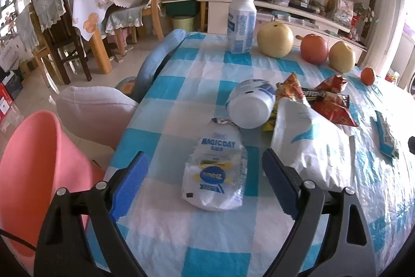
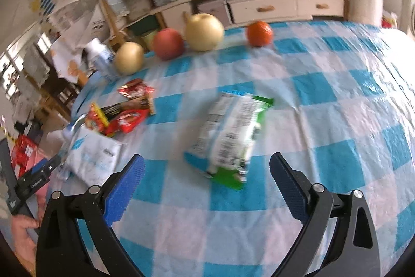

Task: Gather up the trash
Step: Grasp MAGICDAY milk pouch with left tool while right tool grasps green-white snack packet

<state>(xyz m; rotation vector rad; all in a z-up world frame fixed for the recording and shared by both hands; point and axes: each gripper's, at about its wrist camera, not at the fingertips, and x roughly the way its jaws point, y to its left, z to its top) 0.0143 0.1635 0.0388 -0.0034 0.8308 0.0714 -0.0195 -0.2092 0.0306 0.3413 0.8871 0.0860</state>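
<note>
Left claw (image 1: 205, 181): jaws spread wide, nothing gripped, straddling a white "Magicday" wrapper (image 1: 215, 170) without touching it. Right claw (image 2: 207, 186): likewise wide open and empty, poised over a green-and-white snack wrapper (image 2: 230, 136); this view is blurred.

Trash on the tabletop (image 1: 166, 232), uncollected:
- White "Magicday" wrapper, flat, near the left edge.
- White bottle (image 1: 251, 105) on its side, just beyond that wrapper, base toward the camera.
- White plastic bag (image 1: 311, 144), beside the bottle, touching the right jaw's outer side or just behind it; which one cannot be told.
- Red and black snack wrappers (image 1: 326, 100), heaped beyond the bag.
- Green-and-white wrapper, lying apart toward the middle.

Not trash, by appearance: an upright white bottle (image 1: 241, 22) and a row of fruit along the far edge, being two pears (image 1: 275, 39), an apple (image 1: 314, 48) and a small orange (image 1: 367, 76).

Receptacle: a pink bin (image 1: 33, 160) stands off the left edge; its inside is not visible.

Status, as judged: collection looks barely begun. Every listed piece still lies on the cloth, and neither claw holds anything. Both claws appear lined up for a first pick each.
</note>
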